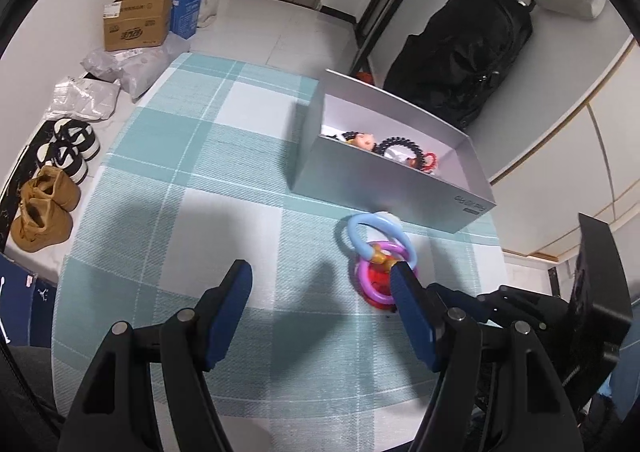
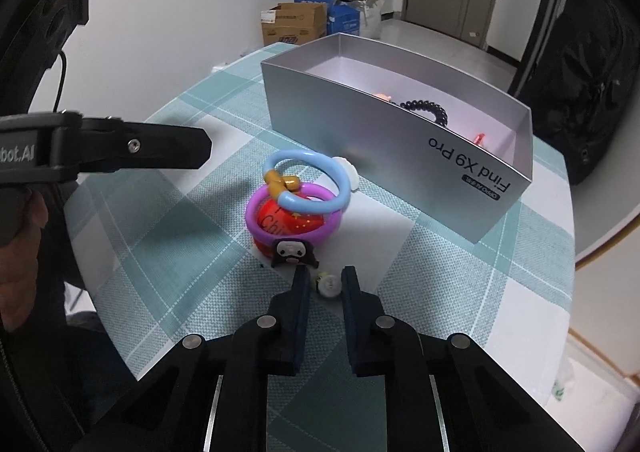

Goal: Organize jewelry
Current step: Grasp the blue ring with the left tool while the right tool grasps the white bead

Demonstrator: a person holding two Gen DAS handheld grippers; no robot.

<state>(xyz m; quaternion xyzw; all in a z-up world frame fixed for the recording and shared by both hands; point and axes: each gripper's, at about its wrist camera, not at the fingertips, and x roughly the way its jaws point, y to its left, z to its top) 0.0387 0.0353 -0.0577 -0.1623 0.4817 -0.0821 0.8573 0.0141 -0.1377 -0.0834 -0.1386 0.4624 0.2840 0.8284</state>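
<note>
Checked tablecloth (image 2: 168, 236) bearing a silver box (image 2: 400, 156) that contains a black coil band (image 2: 430, 110) and small trinkets. Left gripper (image 1: 322, 276), tilted downward, jaws wide and empty. Right gripper (image 2: 326, 286), tilted downward, jaws narrowed around a small pale charm (image 2: 329, 284), just before the stacked rings (image 2: 298, 204).

Bare checked teal-and-white worktop (image 1: 192, 172) lies open ahead and left of the left fingers (image 1: 412, 308). Stacked blue, purple and red plastic rings (image 2: 296, 204) block just beyond the right fingers (image 2: 298, 316), the open silver cardboard box (image 2: 400, 156) walling off behind.
</note>
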